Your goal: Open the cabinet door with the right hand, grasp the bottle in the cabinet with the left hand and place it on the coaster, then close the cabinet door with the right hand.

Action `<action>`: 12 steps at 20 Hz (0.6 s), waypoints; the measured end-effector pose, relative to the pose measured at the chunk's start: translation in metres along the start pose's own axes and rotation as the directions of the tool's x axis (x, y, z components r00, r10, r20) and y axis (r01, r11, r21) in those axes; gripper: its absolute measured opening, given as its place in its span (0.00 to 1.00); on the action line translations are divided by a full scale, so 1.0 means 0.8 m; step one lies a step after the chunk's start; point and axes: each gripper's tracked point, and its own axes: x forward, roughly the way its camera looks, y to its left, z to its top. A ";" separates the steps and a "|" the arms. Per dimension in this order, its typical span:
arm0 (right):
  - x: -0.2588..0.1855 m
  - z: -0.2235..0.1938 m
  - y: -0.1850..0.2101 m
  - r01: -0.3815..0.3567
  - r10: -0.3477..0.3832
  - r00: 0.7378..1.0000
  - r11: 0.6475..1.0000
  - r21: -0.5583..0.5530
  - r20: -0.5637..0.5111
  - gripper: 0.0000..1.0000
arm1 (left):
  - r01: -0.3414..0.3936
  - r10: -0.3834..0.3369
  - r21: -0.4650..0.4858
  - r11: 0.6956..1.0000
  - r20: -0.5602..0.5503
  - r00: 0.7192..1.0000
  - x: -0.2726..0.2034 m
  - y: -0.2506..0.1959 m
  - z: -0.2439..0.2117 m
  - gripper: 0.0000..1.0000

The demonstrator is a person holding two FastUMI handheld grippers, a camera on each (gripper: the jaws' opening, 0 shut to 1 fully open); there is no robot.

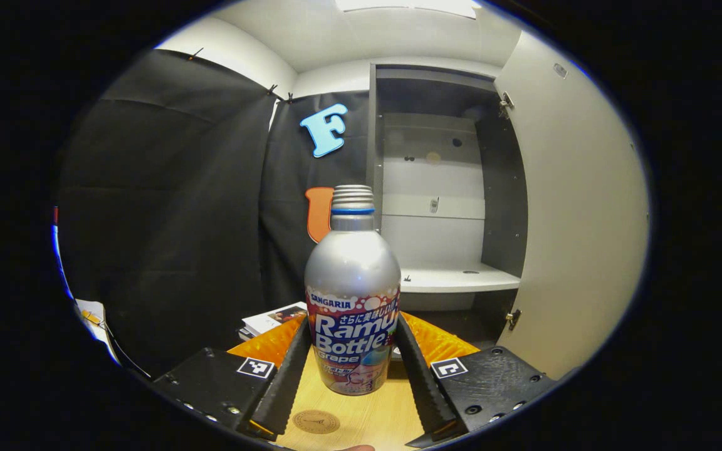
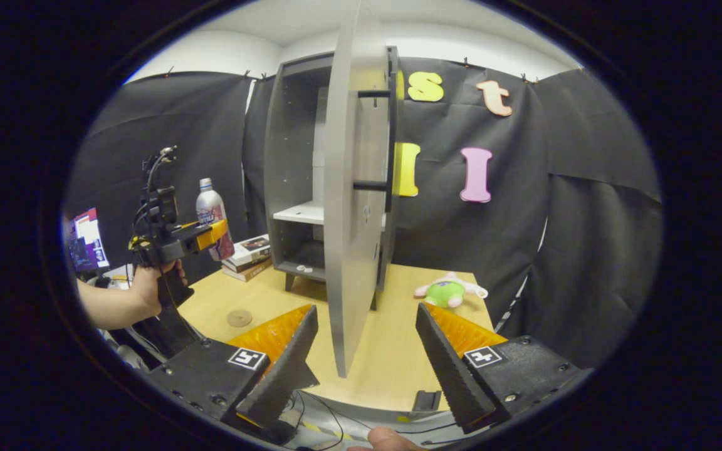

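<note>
Right gripper view: open right claw [image 2: 366, 351] facing door [image 2: 351, 207] edge; left claw [image 1: 351, 376] clamping bottle [image 1: 353, 294].

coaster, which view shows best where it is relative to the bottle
The right gripper view: the coaster lies bare on the table, with the bottle held in the left tongs well above it. The left gripper view shows the coaster low between its fingers, below the bottle.

Bright overhead light (fisheye-warped edges)
</note>
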 end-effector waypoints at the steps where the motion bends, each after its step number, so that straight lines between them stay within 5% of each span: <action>1: 0.002 -0.009 0.003 -0.002 0.002 1.000 1.000 -0.008 -0.008 1.00 | -0.010 0.010 -0.001 1.000 -0.007 1.000 0.005 0.002 -0.013 0.75; 12: 0.034 -0.125 0.030 -0.041 0.026 0.984 0.996 -0.080 -0.174 1.00 | -0.033 0.035 0.030 0.999 -0.040 0.999 0.024 0.038 -0.138 0.76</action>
